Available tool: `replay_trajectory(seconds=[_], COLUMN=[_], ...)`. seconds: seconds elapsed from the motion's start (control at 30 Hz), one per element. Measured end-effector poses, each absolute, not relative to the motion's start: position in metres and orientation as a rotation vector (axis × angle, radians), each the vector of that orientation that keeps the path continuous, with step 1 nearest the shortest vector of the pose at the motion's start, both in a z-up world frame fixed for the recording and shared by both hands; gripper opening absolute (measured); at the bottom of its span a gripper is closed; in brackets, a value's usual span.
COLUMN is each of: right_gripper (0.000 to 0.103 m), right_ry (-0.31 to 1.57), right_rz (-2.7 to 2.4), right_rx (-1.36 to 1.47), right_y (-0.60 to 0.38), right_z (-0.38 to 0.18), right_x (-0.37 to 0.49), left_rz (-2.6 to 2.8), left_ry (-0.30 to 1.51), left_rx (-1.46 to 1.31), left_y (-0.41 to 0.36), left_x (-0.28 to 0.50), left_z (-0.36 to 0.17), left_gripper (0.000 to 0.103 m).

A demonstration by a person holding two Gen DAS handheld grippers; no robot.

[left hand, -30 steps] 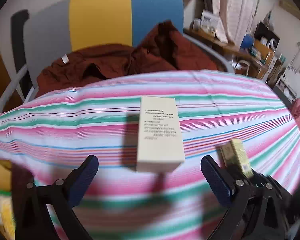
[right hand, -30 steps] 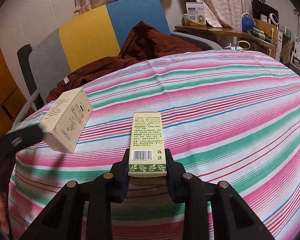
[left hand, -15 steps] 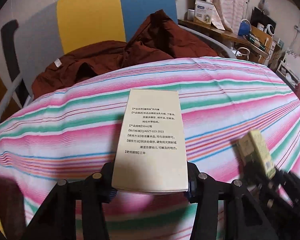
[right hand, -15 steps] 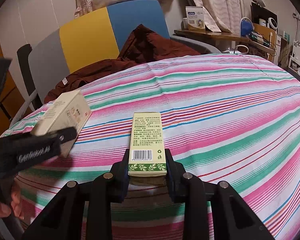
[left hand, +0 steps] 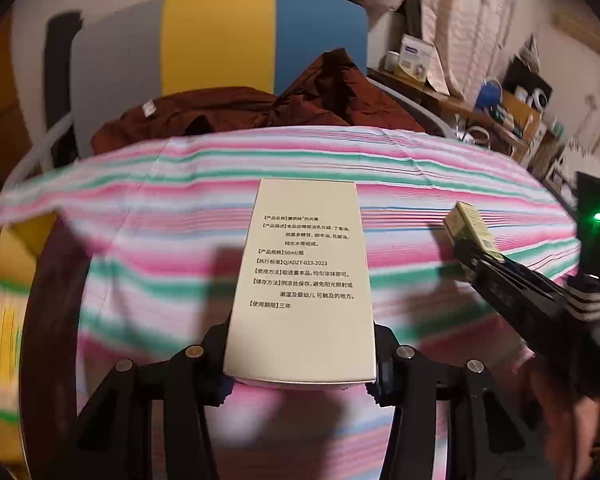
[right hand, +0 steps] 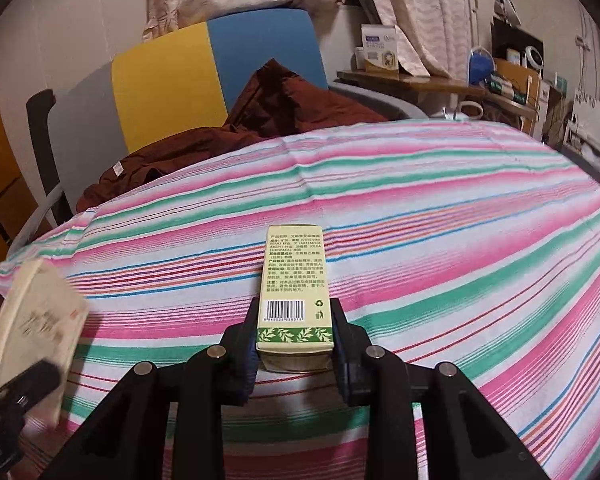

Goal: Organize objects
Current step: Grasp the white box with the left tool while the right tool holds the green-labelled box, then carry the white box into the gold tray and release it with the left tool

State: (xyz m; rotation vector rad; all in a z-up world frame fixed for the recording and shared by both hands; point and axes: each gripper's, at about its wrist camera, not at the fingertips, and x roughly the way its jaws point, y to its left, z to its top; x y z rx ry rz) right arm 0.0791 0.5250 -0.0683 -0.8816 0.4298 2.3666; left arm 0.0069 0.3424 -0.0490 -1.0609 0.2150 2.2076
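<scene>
My left gripper (left hand: 300, 364) is shut on a cream box (left hand: 304, 280) with black print and holds it above the striped tablecloth (left hand: 420, 184). My right gripper (right hand: 294, 344) is shut on a narrow green-and-yellow box (right hand: 294, 280) with a barcode, also over the striped tablecloth (right hand: 460, 220). In the left wrist view the right gripper (left hand: 466, 254) and the green box (left hand: 470, 224) show at the right. In the right wrist view the cream box (right hand: 32, 320) shows blurred at the lower left.
A chair (right hand: 220, 64) with grey, yellow and blue panels stands behind the table, with a dark red garment (right hand: 284, 108) heaped on it. A cluttered wooden shelf (right hand: 440, 84) is at the back right. A yellow and green package (left hand: 4, 328) shows blurred at the left.
My left gripper closed on the cream box and lifted it off the cloth, moving left and back. My right gripper still holds the green box, slightly raised.
</scene>
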Motion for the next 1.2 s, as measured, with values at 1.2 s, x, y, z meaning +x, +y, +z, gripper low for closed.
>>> replay_trajectory(seconds=[1.2], right_gripper=[0.03], right_ry=[-0.014], right_rz=[2.43], right_rx=[-0.887], right_y=[0.465], right_z=[-0.056], right_x=[0.056], left_rz=[2.281], left_ry=[-0.573], left_rx=[-1.444], left_y=[0.076], left_x=[-0.085], left_z=[-0.032], left_gripper=[0.05])
